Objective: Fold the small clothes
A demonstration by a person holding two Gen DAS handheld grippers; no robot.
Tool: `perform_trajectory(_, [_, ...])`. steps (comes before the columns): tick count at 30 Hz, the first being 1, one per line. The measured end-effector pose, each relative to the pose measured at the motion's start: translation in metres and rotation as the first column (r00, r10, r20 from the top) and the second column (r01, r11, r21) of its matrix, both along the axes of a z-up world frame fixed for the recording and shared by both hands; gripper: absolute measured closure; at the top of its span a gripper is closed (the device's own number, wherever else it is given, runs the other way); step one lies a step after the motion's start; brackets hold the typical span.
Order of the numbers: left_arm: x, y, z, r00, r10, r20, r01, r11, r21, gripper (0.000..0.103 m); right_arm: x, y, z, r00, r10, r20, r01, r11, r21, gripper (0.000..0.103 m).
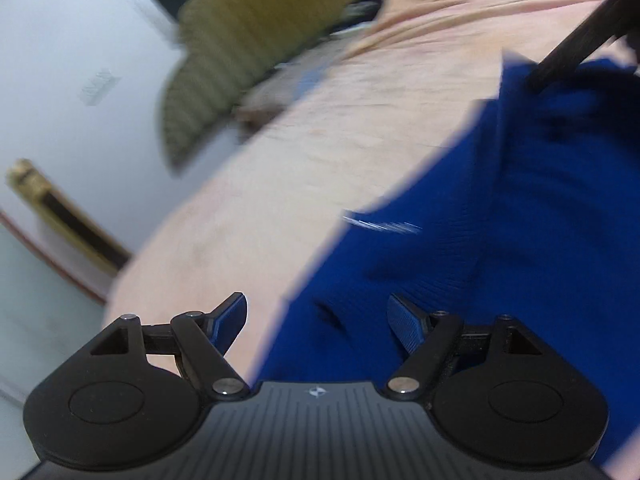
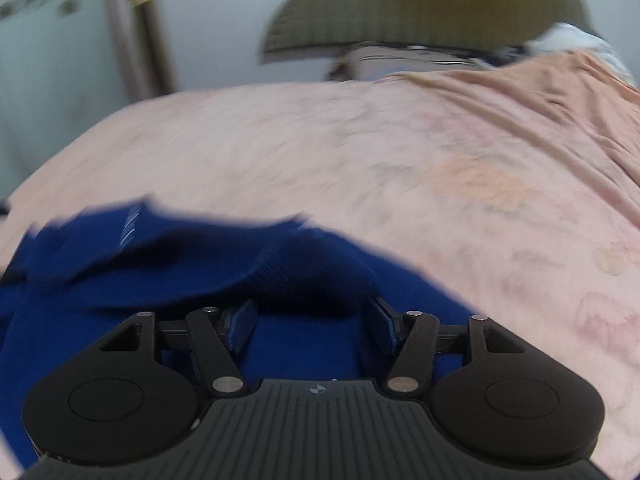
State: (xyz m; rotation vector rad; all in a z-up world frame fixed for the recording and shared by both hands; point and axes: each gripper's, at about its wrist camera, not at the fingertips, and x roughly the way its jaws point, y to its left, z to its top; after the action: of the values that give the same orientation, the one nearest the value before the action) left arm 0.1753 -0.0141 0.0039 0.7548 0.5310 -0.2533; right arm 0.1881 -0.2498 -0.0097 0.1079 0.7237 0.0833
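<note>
A dark blue knit garment (image 1: 500,220) lies rumpled on a pink bedsheet (image 1: 320,128). My left gripper (image 1: 318,320) is open, its jaws wide apart just above the garment's left edge, holding nothing. The garment also shows in the right wrist view (image 2: 200,256), bunched in a raised fold. My right gripper (image 2: 310,320) is open, with the raised fold draped over and between its fingertips; the tips are partly hidden by cloth. The other gripper's black finger (image 1: 576,52) touches the garment's far part in the left wrist view.
An olive-green pillow (image 1: 260,52) lies at the head of the bed, also in the right wrist view (image 2: 420,4). A white wall (image 1: 60,80) and a gold-framed post (image 1: 68,216) stand beyond the bed's edge. The pink sheet (image 2: 400,160) spreads ahead and right.
</note>
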Motion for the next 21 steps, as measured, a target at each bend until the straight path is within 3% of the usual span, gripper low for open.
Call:
perform_trajectory(2, [0.038,0.007,0.006,0.973,0.211,0.094,-0.209,0.977,-0.032,0.025,0.007,-0.022,0.003,0.987,-0.154,0.055,0.150,0.986,0.066,0.033])
perform_trajectory(4, [0.062,0.031,0.025,0.912,0.404,0.072,-0.388,0.906,-0.167,0.027,0.006,-0.044,0.007,0.942,-0.327,0.074,0.317,0.941,0.122,0.030])
perform_trajectory(5, [0.065,0.046,0.035,0.900,0.435,0.014,-0.417,0.873,-0.254,0.027,0.002,-0.051,0.010,0.924,-0.375,0.079,0.363,0.923,0.130,0.030])
perform_trajectory(7, [0.057,0.077,0.050,0.911,0.399,-0.106,-0.406,0.817,-0.410,0.027,-0.014,-0.058,0.016,0.924,-0.366,0.110,0.350,0.926,0.138,0.025])
perform_trajectory(9, [0.040,0.096,0.052,0.923,0.355,-0.147,-0.382,0.802,-0.459,0.026,-0.035,-0.057,0.019,0.945,-0.299,0.134,0.284,0.951,0.120,0.017])
perform_trajectory(10, [0.033,0.098,0.051,0.931,0.332,-0.150,-0.364,0.817,-0.448,0.026,-0.043,-0.055,0.019,0.953,-0.267,0.139,0.254,0.961,0.106,0.014])
perform_trajectory(13, [0.005,0.086,0.037,0.970,0.189,-0.154,-0.232,0.910,-0.343,0.025,-0.072,-0.048,0.020,0.971,-0.199,0.134,0.196,0.980,0.041,0.013])
perform_trajectory(15, [-0.015,0.067,0.025,0.990,0.077,-0.120,-0.102,0.970,-0.220,0.025,-0.082,-0.045,0.021,0.980,-0.164,0.115,0.160,0.986,0.037,0.013])
perform_trajectory(16, [-0.018,0.057,0.019,0.994,0.020,-0.103,-0.036,0.988,-0.153,0.025,-0.087,-0.041,0.021,0.984,-0.142,0.110,0.138,0.989,0.046,0.013])
perform_trajectory(19, [-0.025,0.019,-0.001,0.992,-0.113,-0.049,0.115,0.993,0.032,0.025,-0.097,-0.021,0.025,0.991,-0.078,0.108,0.071,0.995,0.066,0.011])
perform_trajectory(21, [-0.011,-0.004,-0.009,0.992,-0.122,0.010,0.121,0.989,0.091,0.023,-0.099,-0.009,0.028,0.993,-0.026,0.119,0.020,0.999,0.048,0.007])
